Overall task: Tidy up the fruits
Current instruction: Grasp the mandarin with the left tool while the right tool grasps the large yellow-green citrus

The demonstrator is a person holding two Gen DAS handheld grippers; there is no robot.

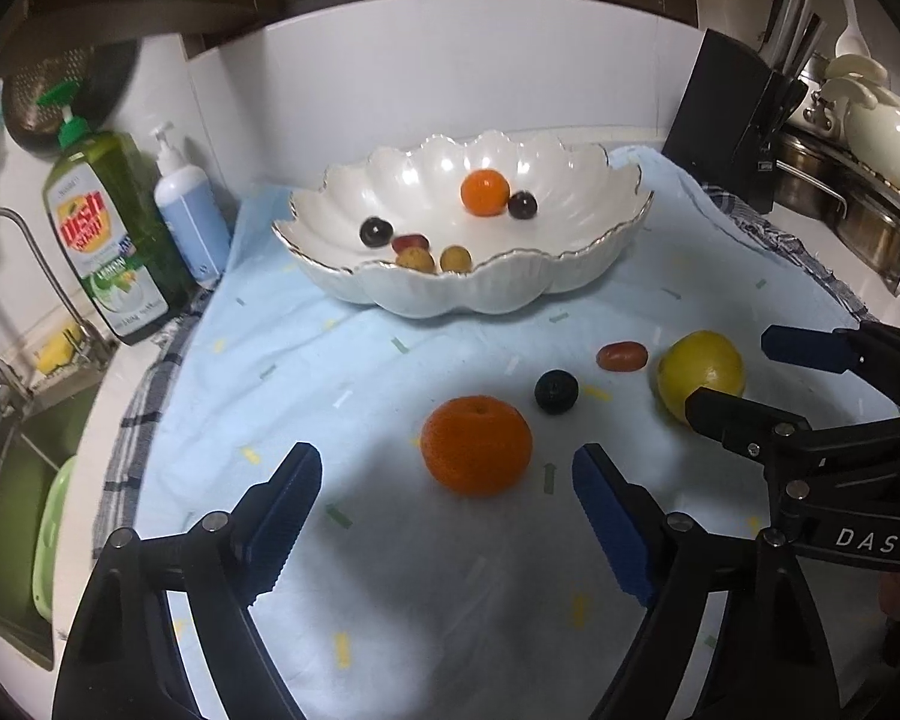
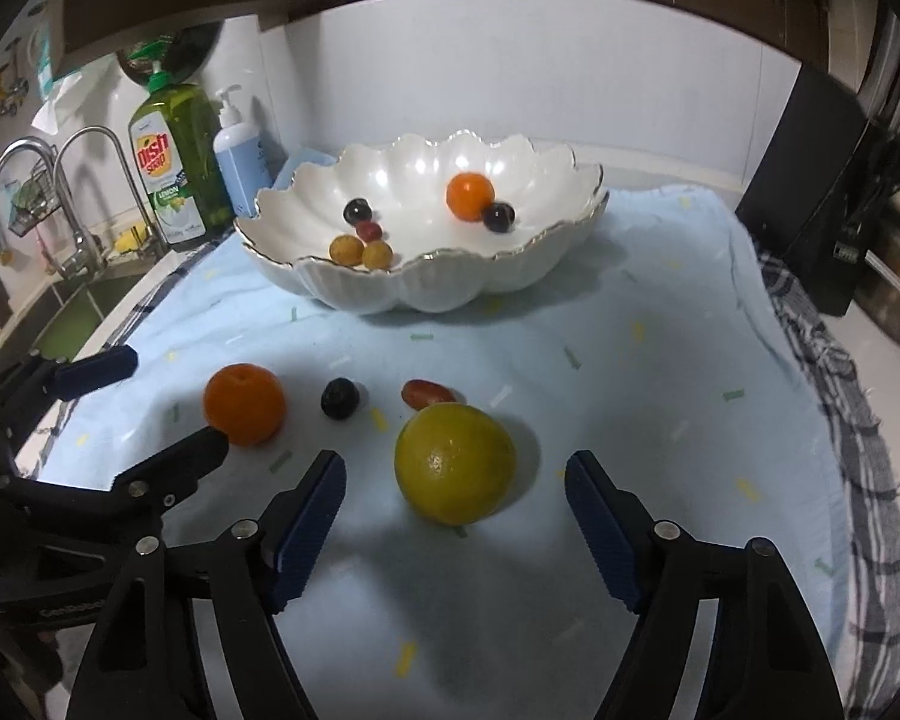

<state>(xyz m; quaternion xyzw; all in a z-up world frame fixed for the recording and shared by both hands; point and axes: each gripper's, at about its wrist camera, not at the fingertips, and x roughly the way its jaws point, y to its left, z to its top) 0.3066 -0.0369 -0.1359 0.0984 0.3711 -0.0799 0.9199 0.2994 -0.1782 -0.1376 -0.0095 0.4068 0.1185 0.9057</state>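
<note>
Both grippers were spread, empty — left gripper faced the orange: firm, round, rolls; pinch across its middle.

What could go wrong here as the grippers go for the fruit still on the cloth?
The left gripper and right gripper work close together, so they might collide. The round orange or yellow citrus could roll if nudged off-centre. The dark berry and red grape tomato lie nearby and may get knocked.
</note>
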